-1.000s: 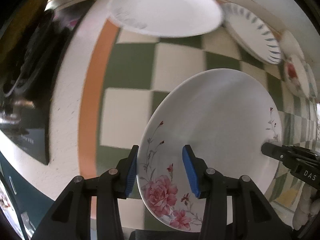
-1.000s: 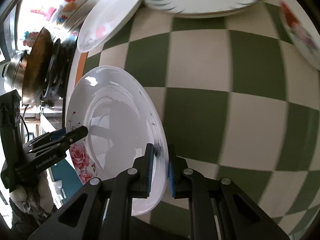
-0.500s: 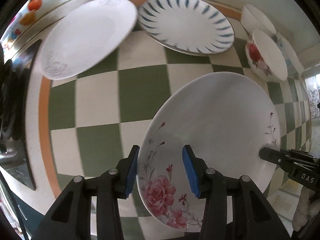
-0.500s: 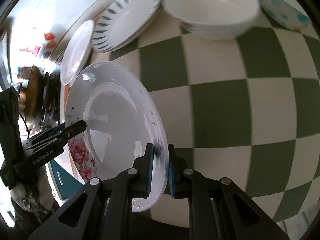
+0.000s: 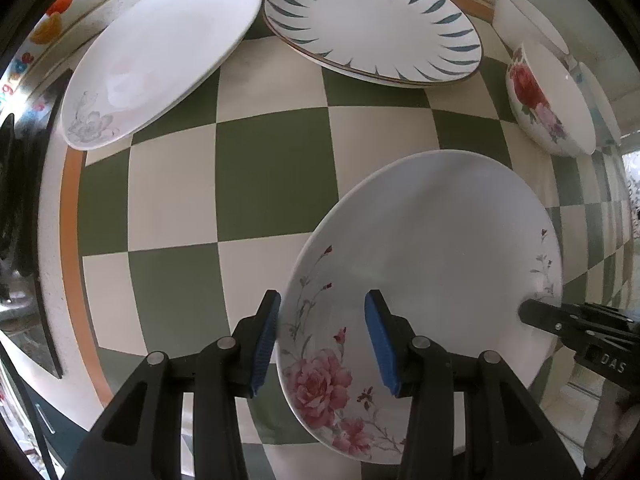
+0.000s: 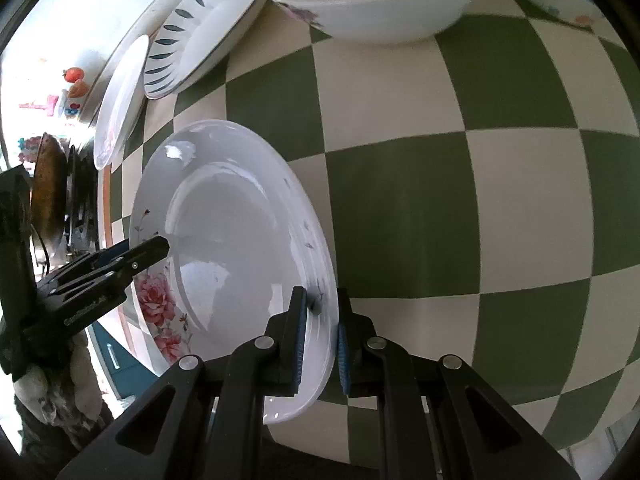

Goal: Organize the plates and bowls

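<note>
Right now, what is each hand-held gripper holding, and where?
Both hold the rose plate by its rim, on opposite edges: the right hand-held gripper is clamped shut; the left hand-held gripper straddles the rose-painted edge, jaws wider.

Left claw (image 5: 320,338): fingers are standing apart, blue pads facing inward, with the rim of the rose plate (image 5: 432,248) sitting between them. Whether both pads are pressing the rim is unclear from its own view; in the right wrist view it (image 6: 162,245) is reaching in from the left, tip at the rim. Right claw (image 6: 320,336): pads are closing tight on the opposite rim of the plate, one each side. A light glove is covering the left hand (image 6: 56,392).
</note>
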Motion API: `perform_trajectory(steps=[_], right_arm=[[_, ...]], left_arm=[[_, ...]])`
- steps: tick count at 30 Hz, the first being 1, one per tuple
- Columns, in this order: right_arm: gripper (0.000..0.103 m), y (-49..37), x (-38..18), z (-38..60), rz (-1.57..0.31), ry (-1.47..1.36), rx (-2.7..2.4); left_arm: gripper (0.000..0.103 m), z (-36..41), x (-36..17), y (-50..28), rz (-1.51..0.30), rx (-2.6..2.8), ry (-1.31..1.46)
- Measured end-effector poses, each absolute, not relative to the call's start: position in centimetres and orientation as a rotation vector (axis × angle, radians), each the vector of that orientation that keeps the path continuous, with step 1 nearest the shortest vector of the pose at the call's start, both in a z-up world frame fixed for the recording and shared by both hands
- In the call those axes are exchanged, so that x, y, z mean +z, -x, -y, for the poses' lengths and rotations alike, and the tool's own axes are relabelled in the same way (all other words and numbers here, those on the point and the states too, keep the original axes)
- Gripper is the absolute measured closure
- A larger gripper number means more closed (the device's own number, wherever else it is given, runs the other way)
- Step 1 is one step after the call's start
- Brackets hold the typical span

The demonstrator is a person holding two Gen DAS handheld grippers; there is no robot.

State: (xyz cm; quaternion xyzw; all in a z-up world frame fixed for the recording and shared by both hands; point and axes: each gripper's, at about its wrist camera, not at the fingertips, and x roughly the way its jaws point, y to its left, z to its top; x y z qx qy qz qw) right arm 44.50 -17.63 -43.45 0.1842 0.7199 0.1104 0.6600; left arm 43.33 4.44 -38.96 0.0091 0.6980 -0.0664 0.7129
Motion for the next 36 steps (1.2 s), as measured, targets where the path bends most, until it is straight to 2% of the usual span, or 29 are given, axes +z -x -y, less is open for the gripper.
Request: perform_trajectory(steps=[4, 9, 10, 12, 13, 14, 18, 23, 29, 31, 33, 35, 36], right_arm=[[0.087, -45.1, -42.1, 18.4, -1.631, -0.431, 0.248], [0.086, -46.5, -35.3, 18.3, -1.509, -0.293, 0.262], [0.083, -47.2, -34.1, 17.4, -1.494, -0.274, 0.284], [0.066, -48.9, -32.4, 15.5, -1.457, -0.259, 0.332], [0.054, -50.3, -31.5, 14.0, -1.429, -0.259, 0.38], [0.051, -51.6, -31.2, 12.6, -1.414, -0.259, 0.408], [0.051, -59.1, -31.6, 6.6, -1.377, -0.247, 0.516], [0.051, -69.2, -35.8, -0.2, -1.416, -0.17, 0.553], [0.058, -75.3, -40.1, -4.5, -1.464, -0.123, 0.546], [0.064, -76.1, -41.6, -5.7, -1.486, -0.097, 0.547], [0.072, -76.6, -42.9, -6.5, -1.507, -0.078, 0.544], [0.085, -76.8, -43.6, -6.7, -1.518, -0.124, 0.575], [0.087, -76.8, -43.8, -6.7, -1.514, -0.134, 0.582]], left_arm=[[0.062, -7.5, -35.6, -43.4, -1.495, -0.123, 0.059], [0.059, -12.5, -30.4, -45.5, -1.363, 0.002, 0.14], [0.058, -13.2, -30.0, -46.1, -1.344, 0.028, 0.162], [0.058, -16.6, -29.7, -48.0, -1.323, 0.093, 0.202], [0.058, -17.8, -29.9, -48.4, -1.327, 0.116, 0.224], [0.058, -19.2, -31.1, -49.6, -1.339, 0.146, 0.271], [0.058, -23.4, -33.8, -51.5, -1.375, 0.223, 0.4], [0.058, -26.8, -37.2, -53.8, -1.404, 0.283, 0.462], [0.058, -28.6, -39.7, -55.9, -1.433, 0.281, 0.479], [0.06, -28.8, -40.2, -56.4, -1.428, 0.263, 0.482], [0.071, -28.8, -40.3, -56.6, -1.408, 0.236, 0.483], [0.077, -28.8, -40.2, -56.8, -1.401, 0.22, 0.471], [0.077, -28.8, -40.2, -56.8, -1.399, 0.228, 0.465]])
